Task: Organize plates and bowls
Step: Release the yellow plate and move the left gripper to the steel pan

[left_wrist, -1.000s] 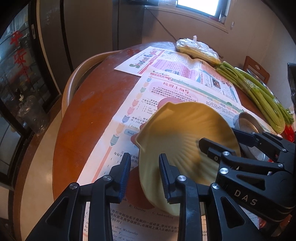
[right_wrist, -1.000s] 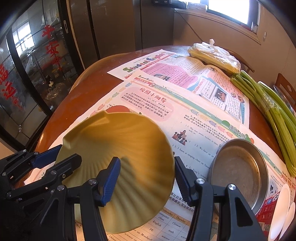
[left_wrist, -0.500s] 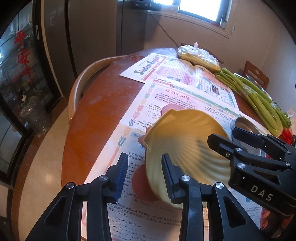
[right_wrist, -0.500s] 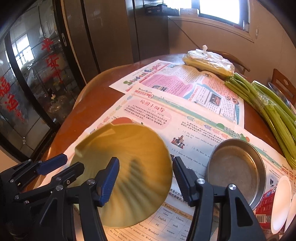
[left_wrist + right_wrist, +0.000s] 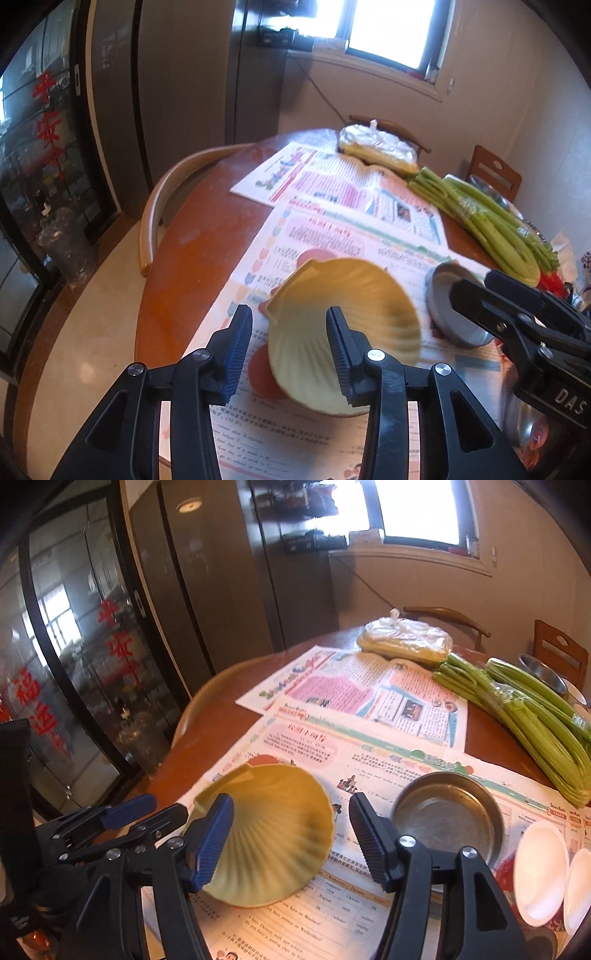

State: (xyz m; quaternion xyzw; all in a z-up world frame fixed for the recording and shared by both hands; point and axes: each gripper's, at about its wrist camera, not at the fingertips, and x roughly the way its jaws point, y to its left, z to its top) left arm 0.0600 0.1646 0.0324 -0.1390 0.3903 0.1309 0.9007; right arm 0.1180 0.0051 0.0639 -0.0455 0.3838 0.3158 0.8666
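Note:
A yellow shell-shaped plate (image 5: 343, 325) lies on the newspaper-covered round table, also in the right wrist view (image 5: 273, 834). My left gripper (image 5: 290, 350) is open and empty, above and just short of the plate. My right gripper (image 5: 291, 834) is open and empty, raised above the plate's near edge. A steel bowl (image 5: 448, 812) sits right of the plate, also seen in the left wrist view (image 5: 443, 295). Two small white dishes (image 5: 541, 871) lie at the far right.
Newspapers (image 5: 369, 694) cover the wooden table (image 5: 192, 258). A bundle of green stalks (image 5: 528, 716) and a plastic-wrapped yellow packet (image 5: 404, 640) lie at the back. Chairs (image 5: 162, 199) stand around the table. Another steel bowl (image 5: 543, 672) sits far right.
Both grippers have pulled back and risen away from the yellow plate, which now looks smaller and lies on the newspaper. The white dishes have come into the right wrist view.

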